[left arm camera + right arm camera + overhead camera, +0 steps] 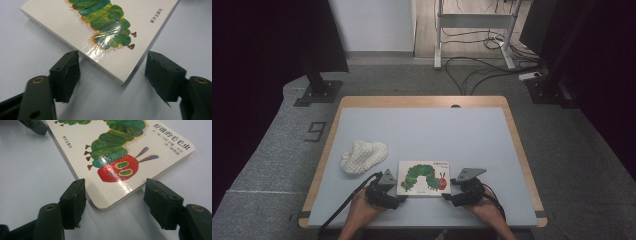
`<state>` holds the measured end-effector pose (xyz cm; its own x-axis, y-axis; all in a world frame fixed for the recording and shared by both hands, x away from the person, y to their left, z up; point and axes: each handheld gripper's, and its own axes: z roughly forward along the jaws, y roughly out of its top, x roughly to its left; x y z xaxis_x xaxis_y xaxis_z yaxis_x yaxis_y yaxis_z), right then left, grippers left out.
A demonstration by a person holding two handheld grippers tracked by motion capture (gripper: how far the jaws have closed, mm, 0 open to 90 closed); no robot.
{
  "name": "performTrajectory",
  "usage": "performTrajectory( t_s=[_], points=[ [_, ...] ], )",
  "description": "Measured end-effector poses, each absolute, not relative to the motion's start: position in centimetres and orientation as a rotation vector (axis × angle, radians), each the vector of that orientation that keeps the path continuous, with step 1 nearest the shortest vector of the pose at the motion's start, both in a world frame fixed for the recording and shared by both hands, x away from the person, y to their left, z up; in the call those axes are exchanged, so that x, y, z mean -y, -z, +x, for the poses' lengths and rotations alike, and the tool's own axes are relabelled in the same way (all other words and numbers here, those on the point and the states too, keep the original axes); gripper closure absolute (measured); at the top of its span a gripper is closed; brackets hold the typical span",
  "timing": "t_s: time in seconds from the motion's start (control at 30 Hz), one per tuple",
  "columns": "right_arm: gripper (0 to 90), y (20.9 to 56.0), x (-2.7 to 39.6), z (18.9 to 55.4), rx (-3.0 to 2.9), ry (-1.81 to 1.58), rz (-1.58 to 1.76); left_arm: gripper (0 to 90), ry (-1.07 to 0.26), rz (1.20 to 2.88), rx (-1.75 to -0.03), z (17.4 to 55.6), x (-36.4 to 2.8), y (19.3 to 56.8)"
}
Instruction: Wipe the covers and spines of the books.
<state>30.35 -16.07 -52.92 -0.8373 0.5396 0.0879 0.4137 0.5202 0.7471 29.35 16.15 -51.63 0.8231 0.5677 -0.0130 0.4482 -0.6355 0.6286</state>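
Glossy cardboard book [424, 178] lies flat at the near edge of the blue tabletop [427, 130], cover up. The left claw [393, 192] and right claw [451, 192] each straddle a near corner, jaws apart and not pinching, probably lined up to grip both corners. White cloth [363, 155] sits clear, left.

Grey-blue table [422, 125], wood-edged; caterpillar book [424, 178] flat near front, white knitted cloth [363, 156] left.
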Motion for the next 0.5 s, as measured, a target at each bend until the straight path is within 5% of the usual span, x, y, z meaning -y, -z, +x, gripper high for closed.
performTrajectory(
  t_s=[0.5],
  points=[
    [35.7, 52.9, 15.5, 31.7, -2.56, -1.161, 0.841, 37.8, -0.273, 2.372, -0.76, 31.9, -15.9, 51.4]
  ],
)
